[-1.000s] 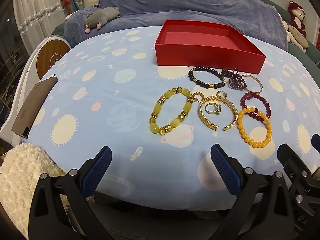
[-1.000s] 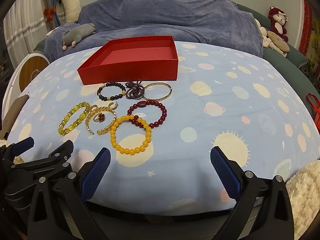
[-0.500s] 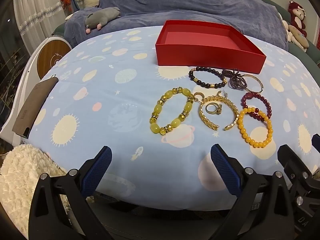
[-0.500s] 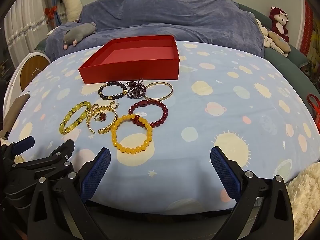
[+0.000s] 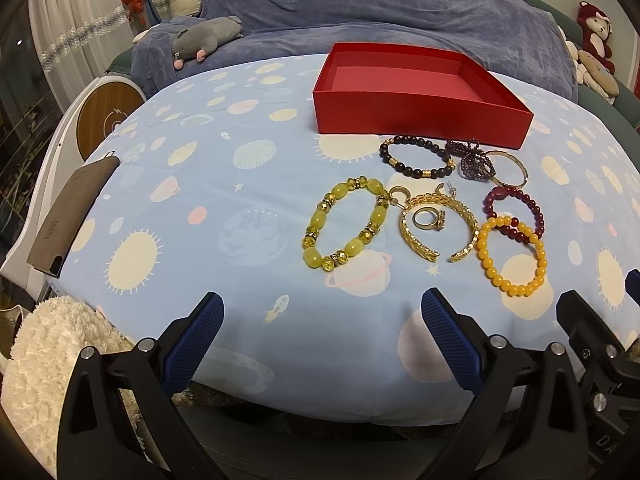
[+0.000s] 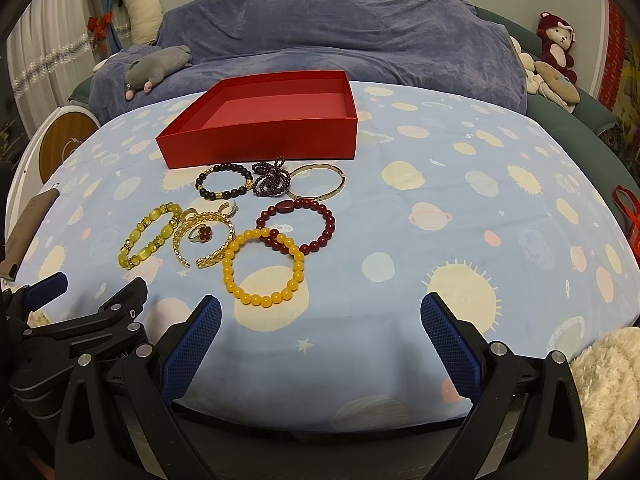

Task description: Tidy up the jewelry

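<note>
Both the left gripper (image 5: 320, 322) and right gripper (image 6: 320, 322) gape wide, empty, at the bed's near edge, since the bracelets (image 6: 262, 266) await the red box (image 6: 260, 136)

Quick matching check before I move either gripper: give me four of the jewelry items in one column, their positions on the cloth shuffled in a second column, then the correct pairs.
Items
1. red box
2. orange bead bracelet
3. ring
4. thin gold bangle

Positions
A. inside the open gold cuff
B. nearest the right gripper, overlapping the dark red bead bracelet
C. behind all the jewelry, nothing visible inside
D. just in front of the box's right end, beside the purple bead cluster

Pairs: 1-C, 2-B, 3-A, 4-D
</note>
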